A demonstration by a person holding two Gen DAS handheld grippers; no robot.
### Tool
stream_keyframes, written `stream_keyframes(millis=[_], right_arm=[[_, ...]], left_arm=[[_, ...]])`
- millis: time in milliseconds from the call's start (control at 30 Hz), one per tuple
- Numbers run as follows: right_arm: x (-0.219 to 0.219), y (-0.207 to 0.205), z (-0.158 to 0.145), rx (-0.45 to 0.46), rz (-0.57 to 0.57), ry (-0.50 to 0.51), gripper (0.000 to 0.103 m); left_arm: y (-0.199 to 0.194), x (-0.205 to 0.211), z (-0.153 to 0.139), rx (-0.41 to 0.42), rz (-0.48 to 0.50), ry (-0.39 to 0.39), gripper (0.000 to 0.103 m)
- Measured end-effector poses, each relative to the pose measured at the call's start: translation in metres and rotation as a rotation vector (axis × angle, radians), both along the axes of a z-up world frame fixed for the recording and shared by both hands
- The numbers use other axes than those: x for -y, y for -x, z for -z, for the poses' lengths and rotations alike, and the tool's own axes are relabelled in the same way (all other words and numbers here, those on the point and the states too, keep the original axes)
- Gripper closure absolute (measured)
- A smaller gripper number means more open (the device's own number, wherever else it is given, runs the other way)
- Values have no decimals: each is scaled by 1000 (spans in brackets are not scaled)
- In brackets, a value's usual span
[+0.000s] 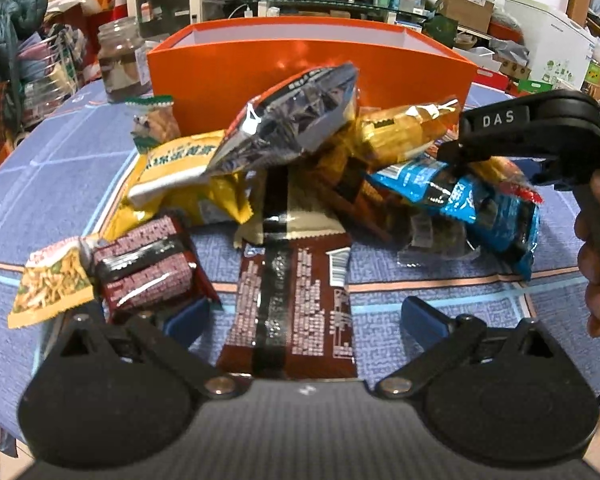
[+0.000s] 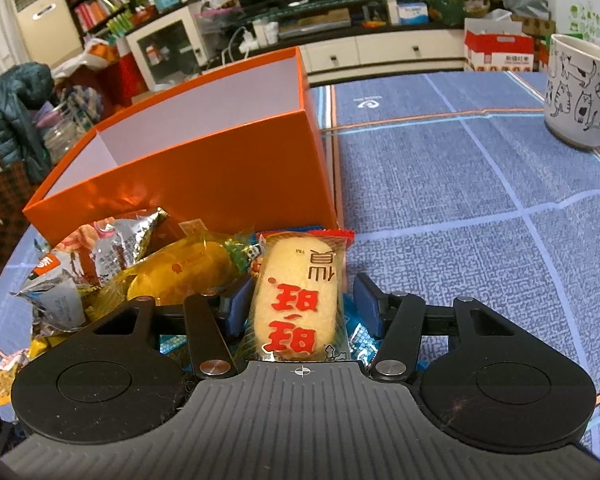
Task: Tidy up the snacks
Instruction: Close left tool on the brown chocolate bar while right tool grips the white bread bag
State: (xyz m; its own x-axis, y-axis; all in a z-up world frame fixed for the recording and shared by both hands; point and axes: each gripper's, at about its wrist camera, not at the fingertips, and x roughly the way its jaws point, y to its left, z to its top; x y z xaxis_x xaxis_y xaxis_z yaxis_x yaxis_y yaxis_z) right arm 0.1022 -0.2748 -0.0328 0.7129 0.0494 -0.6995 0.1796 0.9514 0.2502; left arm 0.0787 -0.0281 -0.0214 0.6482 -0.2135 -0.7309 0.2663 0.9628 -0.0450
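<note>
The orange box (image 2: 204, 160) fills the upper left of the right wrist view, open-topped and, as far as its pale inside shows, bare. It stands on the blue table (image 2: 480, 208), just behind the snack heap.

The rice cracker packet (image 2: 300, 300) lies at lower centre, directly between the fingers of the right claw (image 2: 300, 304). Its long axis runs along the fingers toward the box. The blue pads (image 2: 236, 304) sit close at both flanks, but the right-hand one seems to stand just off the wrapper, so I cannot tell whether the pinch bites yet.

In the left wrist view the left claw (image 1: 304, 320) is spread and empty over a brown bar wrapper (image 1: 296, 300), lying lengthwise at lower centre.

The right claw is likely nearer a lift.
</note>
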Motion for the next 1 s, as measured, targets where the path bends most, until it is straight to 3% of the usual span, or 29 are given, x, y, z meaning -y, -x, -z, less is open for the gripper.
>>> stream_keyframes(millis=[467,567,767,933,1000], right_arm=[[-2,1,-1,-4,-28,22,58],[-2,0,-1,-4,-28,23,58],[-6,0,-1,-1,-38,42,56],[-7,0,0,0,-40,50,56],[-9,2,0,2,-42,57,56]], left_arm=[[30,0,10,70,64,-25,2],[30,-6,9,66,29,-18,2],[26,-4,-5,152,19,-11,2],[10,0,0,83,19,34,3],[6,4,3,71,26,30,12]])
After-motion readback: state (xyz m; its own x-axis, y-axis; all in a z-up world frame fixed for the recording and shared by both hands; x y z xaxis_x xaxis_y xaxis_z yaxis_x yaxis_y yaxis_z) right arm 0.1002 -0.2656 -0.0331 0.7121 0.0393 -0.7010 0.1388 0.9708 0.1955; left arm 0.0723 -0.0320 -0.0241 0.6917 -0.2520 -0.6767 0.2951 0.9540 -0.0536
